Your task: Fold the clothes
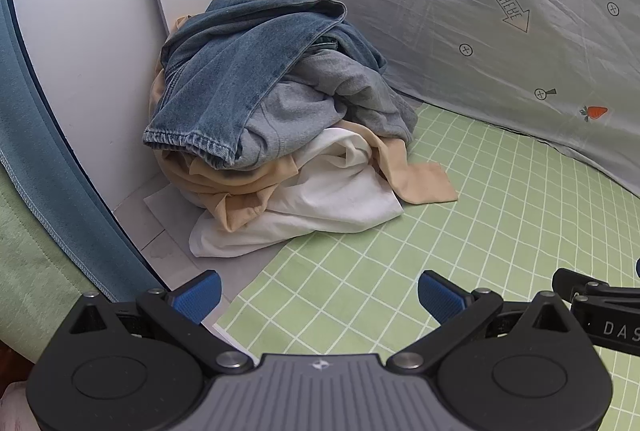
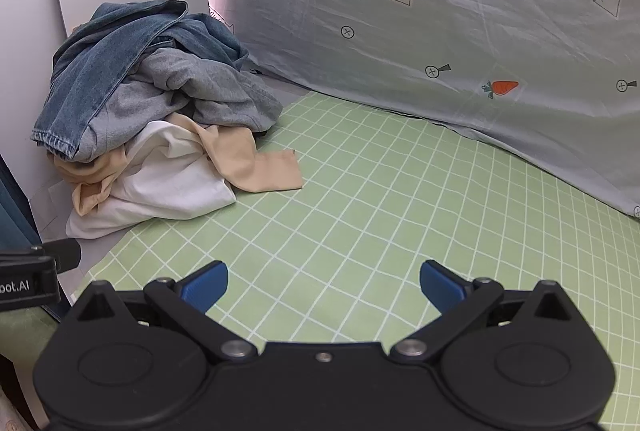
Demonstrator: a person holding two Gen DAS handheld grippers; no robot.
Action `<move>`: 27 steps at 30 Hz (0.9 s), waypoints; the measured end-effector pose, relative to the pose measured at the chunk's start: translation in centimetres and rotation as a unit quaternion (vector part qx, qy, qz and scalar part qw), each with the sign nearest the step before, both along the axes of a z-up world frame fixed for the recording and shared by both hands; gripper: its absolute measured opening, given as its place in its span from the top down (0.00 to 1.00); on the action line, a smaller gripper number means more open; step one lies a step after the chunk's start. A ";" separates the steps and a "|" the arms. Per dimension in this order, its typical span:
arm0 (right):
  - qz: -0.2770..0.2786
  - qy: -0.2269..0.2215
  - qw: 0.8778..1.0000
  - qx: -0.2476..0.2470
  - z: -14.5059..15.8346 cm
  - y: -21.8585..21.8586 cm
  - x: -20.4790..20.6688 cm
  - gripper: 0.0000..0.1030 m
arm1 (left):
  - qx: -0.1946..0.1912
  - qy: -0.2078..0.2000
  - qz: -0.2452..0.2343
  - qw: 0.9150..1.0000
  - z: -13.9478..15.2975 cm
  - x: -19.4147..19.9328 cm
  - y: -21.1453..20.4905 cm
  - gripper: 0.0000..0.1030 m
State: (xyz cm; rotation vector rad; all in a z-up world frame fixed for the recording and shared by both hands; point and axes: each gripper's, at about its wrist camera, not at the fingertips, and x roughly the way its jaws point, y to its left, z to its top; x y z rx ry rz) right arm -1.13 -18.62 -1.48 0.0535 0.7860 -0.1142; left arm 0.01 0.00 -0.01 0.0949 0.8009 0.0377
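A pile of clothes [image 1: 272,119] sits at the far left corner of the green checked mat [image 1: 460,239], spilling off its left edge onto the pale surface beside it and pressed against a white panel [image 1: 80,51]. Jeans [image 1: 224,71] lie on top, draped over a grey sweatshirt [image 1: 320,95]; under these a beige garment [image 1: 240,183] and a white one [image 1: 328,199] show, and a beige strip [image 1: 424,183] trails out flat onto the mat. Along the mat's far edge hangs a grey sheet [image 1: 500,11] printed with carrots and arrows. The left gripper [image 1: 318,295] hovers over the mat's near left edge with its blue-padded jaws wide apart and nothing between them. The right gripper [image 2: 324,285] hangs over the mat's near middle, jaws likewise spread and holding nothing. Both are well apart from the pile [image 2: 160,119], which lies ahead and to the left of the right gripper. A teal curtain [image 1: 36,135] borders the left side
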 end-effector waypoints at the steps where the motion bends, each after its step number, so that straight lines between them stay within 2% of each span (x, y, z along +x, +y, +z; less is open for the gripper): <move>1: 0.000 0.000 1.000 0.000 0.0 0.0 0.0 0.00 | 0.000 0.000 0.000 1.000 0.0 0.0 0.0 0.00; 27: -0.004 0.010 1.000 -0.005 -0.5 -0.3 0.3 0.00 | 0.004 0.009 0.000 1.000 -0.5 0.4 0.0 0.00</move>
